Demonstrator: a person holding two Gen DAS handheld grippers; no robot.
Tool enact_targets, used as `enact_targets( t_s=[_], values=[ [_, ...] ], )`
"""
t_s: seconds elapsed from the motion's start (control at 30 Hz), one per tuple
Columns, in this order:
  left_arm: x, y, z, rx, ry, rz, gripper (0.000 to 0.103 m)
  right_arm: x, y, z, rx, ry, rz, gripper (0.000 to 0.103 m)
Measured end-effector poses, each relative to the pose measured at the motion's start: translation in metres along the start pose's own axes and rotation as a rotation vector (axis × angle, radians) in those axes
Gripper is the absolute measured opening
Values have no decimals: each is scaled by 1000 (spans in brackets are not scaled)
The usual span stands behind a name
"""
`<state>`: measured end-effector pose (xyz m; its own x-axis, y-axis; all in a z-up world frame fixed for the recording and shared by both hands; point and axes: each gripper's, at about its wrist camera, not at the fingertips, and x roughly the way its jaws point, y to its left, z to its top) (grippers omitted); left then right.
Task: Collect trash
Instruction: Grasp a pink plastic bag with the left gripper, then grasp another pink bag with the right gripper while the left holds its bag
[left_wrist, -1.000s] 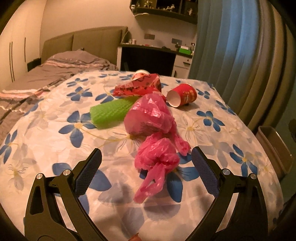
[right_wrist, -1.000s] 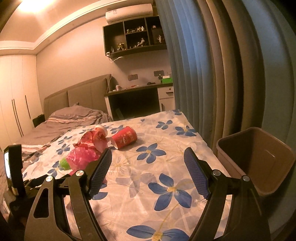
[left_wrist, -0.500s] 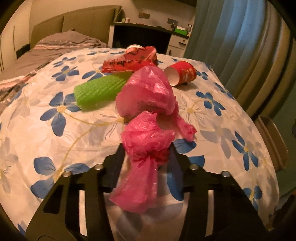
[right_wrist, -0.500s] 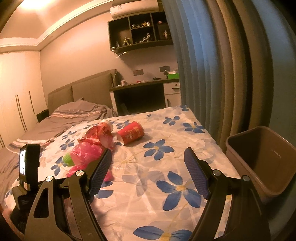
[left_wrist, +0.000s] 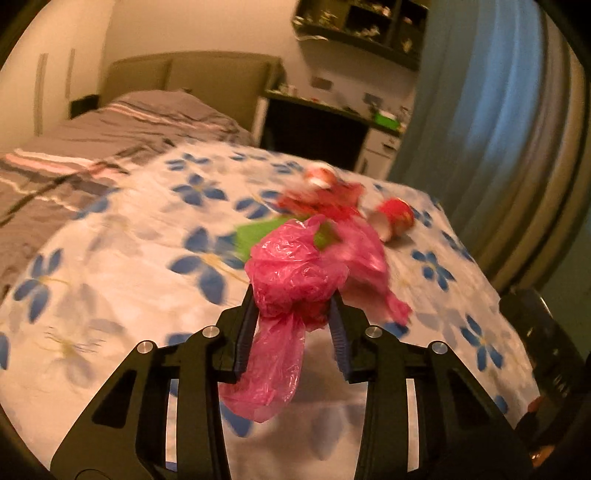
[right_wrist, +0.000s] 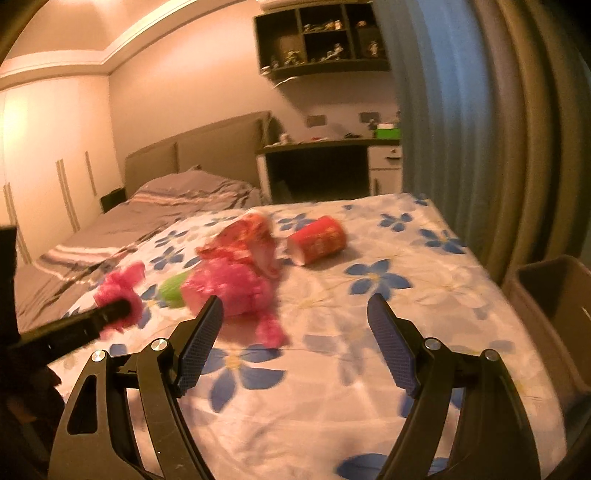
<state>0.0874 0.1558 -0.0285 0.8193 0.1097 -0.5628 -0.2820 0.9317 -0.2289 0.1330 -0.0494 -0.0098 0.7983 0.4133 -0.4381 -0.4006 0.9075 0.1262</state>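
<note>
A second ago the left tongs (left_wrist: 293, 325) stood wide around the small pink bag (left_wrist: 291, 280) on the bed (left_wrist: 110, 295); now they are closing on it, pads pressing, and it hangs clear of the bedding. The right tongs (right_wrist: 295, 343) gape empty. The bin (right_wrist: 554, 295) waits beside the bed, so carrying comes next.

A home bedroom: bed (right_wrist: 369, 295) with headboard (right_wrist: 207, 147), desk (right_wrist: 325, 162), curtains (right_wrist: 461, 110).

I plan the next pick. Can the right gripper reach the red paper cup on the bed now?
Probably yes: the right gripper is open and empty, and only bare bedspread lies between it and the red paper cup.
</note>
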Motion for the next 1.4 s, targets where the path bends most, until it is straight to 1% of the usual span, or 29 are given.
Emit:
enact_targets(
  t_s=[0.13, 0.33, 0.57, 0.73, 0.9, 0.93, 0.97, 1.03, 1.07, 1.1, 1.2, 1.4],
  values=[
    [-4, 20, 9, -39, -21, 49, 36, 19, 22, 2, -21, 38, 40, 78],
    [-7, 38, 16, -55, -45, 80, 36, 47, 55, 7, -63, 66, 77, 78],
    [-5, 56, 21, -81, -57, 101, 36, 81, 80, 8, -90, 104, 76, 78],
    [-1, 61, 22, -86, -57, 98, 36, 110, 87, 8, -101, 146, 52, 77],
    [3, 64, 22, -90, -46, 88, 36, 127, 83, 7, -98, 188, 26, 62],
    [3, 63, 21, -89, -44, 86, 36, 129, 81, 6, -96, 196, 20, 55],
    [4, 63, 21, -88, -42, 85, 36, 130, 79, 6, -94, 202, 17, 43],
    [6, 63, 20, -88, -39, 80, 37, 131, 73, 5, -85, 217, 21, 31],
    [6, 62, 19, -86, -37, 79, 36, 130, 71, 4, -84, 218, 21, 22],
    [7, 61, 19, -85, -36, 77, 36, 128, 69, 4, -81, 216, 23, 18],
    [6, 59, 17, -80, -34, 74, 37, 116, 60, 3, -66, 198, 29, 10],
    [0, 47, 16, -65, -41, 68, 36, 64, 35, 3, -24, 132, 57, 10]
  ],
)
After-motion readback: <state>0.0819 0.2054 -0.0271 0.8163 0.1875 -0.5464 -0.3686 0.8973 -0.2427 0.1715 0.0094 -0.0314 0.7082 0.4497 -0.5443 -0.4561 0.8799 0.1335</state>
